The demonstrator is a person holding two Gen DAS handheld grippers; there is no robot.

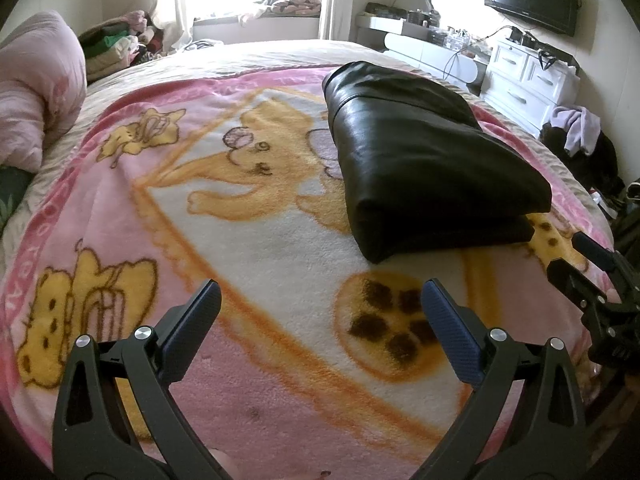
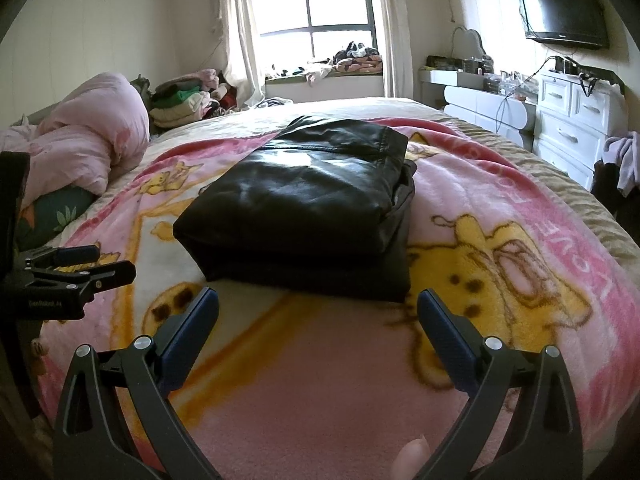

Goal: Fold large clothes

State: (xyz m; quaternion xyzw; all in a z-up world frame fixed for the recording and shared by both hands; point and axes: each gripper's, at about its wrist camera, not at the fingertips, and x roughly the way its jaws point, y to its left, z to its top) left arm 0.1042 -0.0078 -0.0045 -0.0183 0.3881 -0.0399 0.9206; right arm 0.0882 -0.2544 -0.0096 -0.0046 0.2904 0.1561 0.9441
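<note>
Low in each wrist frame, left gripper [image 1: 320,300] and right gripper [image 2: 318,308], jaws spread and empty above the pink cartoon blanket [image 1: 256,248], apart from the folded black leather jacket [image 2: 304,204] at frame centre, seemingly finished and released.

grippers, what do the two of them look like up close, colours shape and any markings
Both match. The left gripper and the right gripper each have black plastic frames with triangular cutouts, silver round bolt heads at the pivots, and two fingers faced with dark blue textured pads. In the right wrist view, small white lettering shows on the left gripper's body, too small to read.
</note>
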